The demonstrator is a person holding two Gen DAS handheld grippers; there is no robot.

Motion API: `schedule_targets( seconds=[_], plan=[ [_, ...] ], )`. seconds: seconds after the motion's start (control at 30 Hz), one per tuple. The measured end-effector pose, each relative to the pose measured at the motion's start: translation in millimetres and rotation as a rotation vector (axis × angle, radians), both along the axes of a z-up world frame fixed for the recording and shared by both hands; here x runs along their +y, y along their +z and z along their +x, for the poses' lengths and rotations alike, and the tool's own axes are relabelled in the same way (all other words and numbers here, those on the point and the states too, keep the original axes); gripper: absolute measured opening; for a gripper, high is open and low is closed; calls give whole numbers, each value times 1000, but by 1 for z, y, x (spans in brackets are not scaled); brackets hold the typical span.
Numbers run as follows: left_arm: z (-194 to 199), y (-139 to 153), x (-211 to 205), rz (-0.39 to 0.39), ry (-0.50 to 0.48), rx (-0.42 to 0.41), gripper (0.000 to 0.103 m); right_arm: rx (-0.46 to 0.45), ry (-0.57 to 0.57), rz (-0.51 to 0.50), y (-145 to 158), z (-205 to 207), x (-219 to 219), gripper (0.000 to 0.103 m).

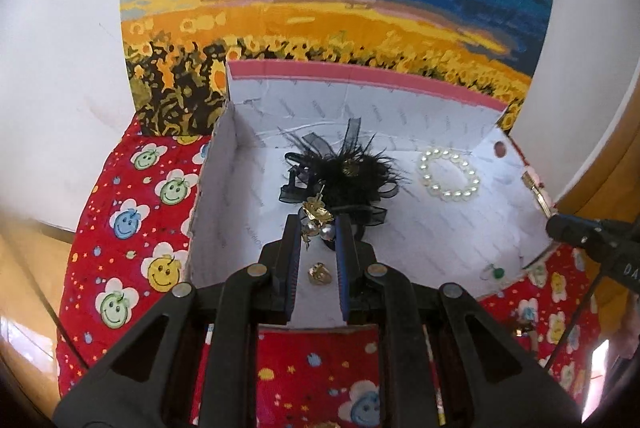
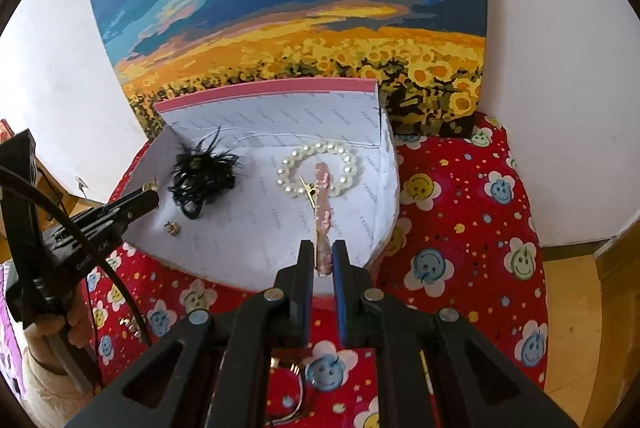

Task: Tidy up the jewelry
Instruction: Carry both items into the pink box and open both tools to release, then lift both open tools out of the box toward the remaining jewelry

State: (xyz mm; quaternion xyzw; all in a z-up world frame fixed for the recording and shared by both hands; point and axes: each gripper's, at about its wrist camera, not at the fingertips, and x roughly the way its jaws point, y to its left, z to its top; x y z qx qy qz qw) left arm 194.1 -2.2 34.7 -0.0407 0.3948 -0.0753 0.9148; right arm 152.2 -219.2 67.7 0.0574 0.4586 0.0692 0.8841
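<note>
Left wrist view: left gripper [image 1: 319,224] fingers clamp a gold pearl earring [image 1: 316,218] over the white box [image 1: 224,163]. Inside: black feather hairpiece [image 1: 352,167] at 12 o'clock, pearl bracelet [image 1: 449,173] at 2 o'clock, gold ring [image 1: 319,272] below.

Right wrist view: right gripper [image 2: 322,256] fingers clamp a pink hair clip [image 2: 322,211] over the box's near edge, the bracelet at 12 o'clock.

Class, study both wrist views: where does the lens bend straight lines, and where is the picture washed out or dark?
Left wrist view: the pink box rim bows upward, the corners go black, and the wall at left is washed out. Right wrist view: the painting's edges curve outward, dark vignette rings the frame, and the near gripper arms are in shade.
</note>
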Motion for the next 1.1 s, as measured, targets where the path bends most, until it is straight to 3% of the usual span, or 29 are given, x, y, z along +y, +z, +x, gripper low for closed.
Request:
schedule_targets(
  seconds=[0.13,0.57,0.67,0.83,0.93,1.1],
  plan=[
    [6,-11,1,-20,-3,28,9,14,-3,1,-8,10,0,11],
    [9,-17,-5,26,-8,23,11,34,-7,-3,-21,24,3,11],
    [8,-16,-6,5,-19,25,18,43,-13,40,-21,23,0,12],
    [3,-13,-11,-12,-60,31,38,27,-15,85,-15,16,-3,23],
    [-4,-8,-16,0,-65,23,42,14,-17,87,-10,9,-3,28],
    [-16,3,-17,-15,-83,20,44,-15,-24,103,2,-8,-5,28]
  ],
)
